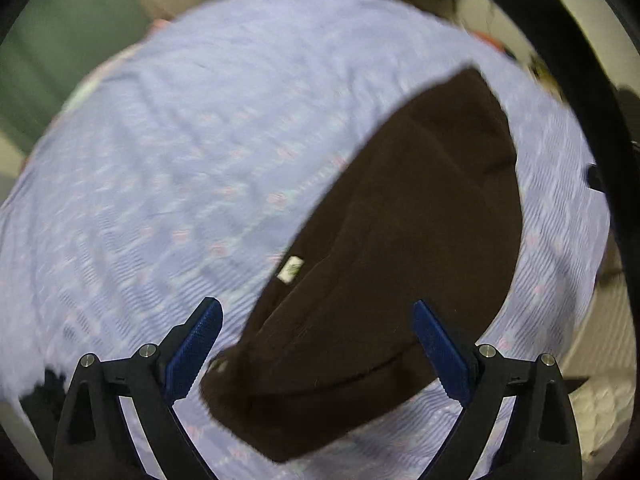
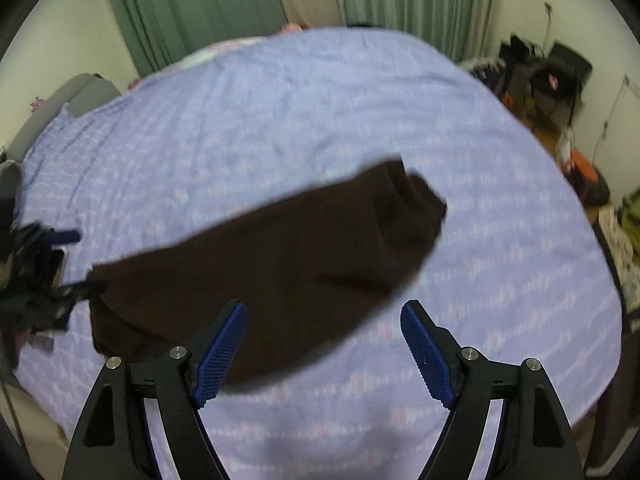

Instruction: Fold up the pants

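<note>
Dark brown pants [image 1: 384, 248] lie folded lengthwise on a lilac bedsheet [image 1: 180, 140]. A small white label [image 1: 290, 269] shows at their left edge. My left gripper [image 1: 318, 312] is open and empty, hovering above the near end of the pants. In the right wrist view the pants [image 2: 272, 264] lie as a long strip across the sheet [image 2: 320, 112]. My right gripper [image 2: 323, 312] is open and empty above their near edge. The left gripper [image 2: 36, 280] shows at the left end of the pants. Both views are blurred.
Green curtains [image 2: 192, 8] hang behind the bed. Clutter of bags and clothes [image 2: 548, 84] stands at the far right. A grey chair [image 2: 76, 96] stands at the far left. The bed's right edge [image 2: 616, 300] drops to the floor.
</note>
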A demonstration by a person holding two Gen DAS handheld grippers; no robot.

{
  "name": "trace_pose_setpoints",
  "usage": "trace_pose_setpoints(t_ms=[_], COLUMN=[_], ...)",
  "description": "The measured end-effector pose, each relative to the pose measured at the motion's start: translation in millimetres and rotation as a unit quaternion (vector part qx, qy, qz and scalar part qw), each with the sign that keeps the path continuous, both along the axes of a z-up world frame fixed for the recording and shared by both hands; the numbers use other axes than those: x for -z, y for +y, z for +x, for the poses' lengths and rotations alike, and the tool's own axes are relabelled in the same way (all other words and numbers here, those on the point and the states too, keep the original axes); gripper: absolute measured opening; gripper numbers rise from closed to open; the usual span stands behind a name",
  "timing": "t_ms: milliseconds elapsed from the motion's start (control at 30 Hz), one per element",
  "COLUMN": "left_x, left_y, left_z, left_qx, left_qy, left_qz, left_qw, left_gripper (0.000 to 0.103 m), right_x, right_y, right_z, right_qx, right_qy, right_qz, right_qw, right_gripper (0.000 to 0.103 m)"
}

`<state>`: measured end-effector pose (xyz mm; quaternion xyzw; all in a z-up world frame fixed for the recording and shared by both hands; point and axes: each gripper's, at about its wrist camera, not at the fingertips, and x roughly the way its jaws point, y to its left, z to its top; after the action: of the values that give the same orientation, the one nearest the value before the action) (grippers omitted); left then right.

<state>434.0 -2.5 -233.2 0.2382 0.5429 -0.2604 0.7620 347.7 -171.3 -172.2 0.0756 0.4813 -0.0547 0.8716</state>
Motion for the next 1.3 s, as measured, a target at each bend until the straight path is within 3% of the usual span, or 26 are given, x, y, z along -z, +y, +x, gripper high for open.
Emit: trace_pose_setpoints(t_ms=[100,167,233,267,300,333,500,700,900,1000,1067,1133,1200,1300], left_x=[26.8,40.0,52.0,52.7,50.7,46.5,8.7,25.2,60.2,48.6,25.2,-9.1,-33.8,-50.1], left_y=[-18.6,-25.2,-31.0,-31.4,-32.5,-31.7,-10.6,-11.4,-13.4,-10.5,-4.9,1.1,-2.2,-15.0], left_z=[14.8,17.9,18.7,17.8,14.7,12.7,32.2,75.7,88.0,79.9,68.7,45.8,13.0,-36.7], left_qx=[0.017,0.019,0.017,0.017,0.020,0.022,-0.030,-0.101,-0.154,-0.164,-0.175,-0.157,-0.113,-0.050], left_qy=[0.041,0.069,0.088,0.086,0.073,0.064,0.013,-0.012,-0.019,-0.034,-0.070,-0.134,-0.174,-0.180], left_qz=[0.024,0.028,0.039,0.043,0.051,0.048,0.004,0.049,0.124,0.115,0.110,0.093,0.081,0.037], left_qw=[0.9987,0.9970,0.9952,0.9953,0.9959,0.9965,0.9994,0.9936,0.9801,0.9791,0.9758,0.9740,0.9750,0.9818], left_gripper=[0.096,0.088,0.055,0.046,0.030,0.026,0.025,0.026,0.046,0.054,0.065,0.081,0.082,0.082], right_x=[14.1,19.8,23.6,25.8,27.4,28.9,29.1,30.1,40.9,44.6,47.6,49.1,49.9,50.2], right_y=[-2.8,-3.5,-3.6,-4.0,-4.4,-4.4,-6.4,4.5,19.1,27.8,33.7,34.5,31.0,23.1], right_z=[-10.1,-14.3,-17.4,-17.6,-18.0,-18.7,-15.2,11.8,30.1,30.7,30.9,31.2,30.0,26.6], right_qx=[0.011,0.015,0.016,0.017,0.017,0.016,0.013,-0.005,-0.048,-0.078,-0.102,-0.109,-0.110,-0.112], right_qy=[0.017,0.024,0.029,0.032,0.034,0.035,0.030,0.016,0.031,0.035,0.039,0.039,0.038,0.040], right_qz=[0.010,0.017,0.028,0.031,0.034,0.035,0.034,0.013,0.019,0.030,0.041,0.039,0.049,0.056], right_qw=[1.000,0.999,0.999,0.999,0.999,0.999,0.999,1.000,0.998,0.996,0.993,0.992,0.992,0.991], right_gripper=[0.080,0.080,0.080,0.080,0.080,0.080,0.080,0.080,0.077,0.069,0.067,0.065,0.063,0.060])
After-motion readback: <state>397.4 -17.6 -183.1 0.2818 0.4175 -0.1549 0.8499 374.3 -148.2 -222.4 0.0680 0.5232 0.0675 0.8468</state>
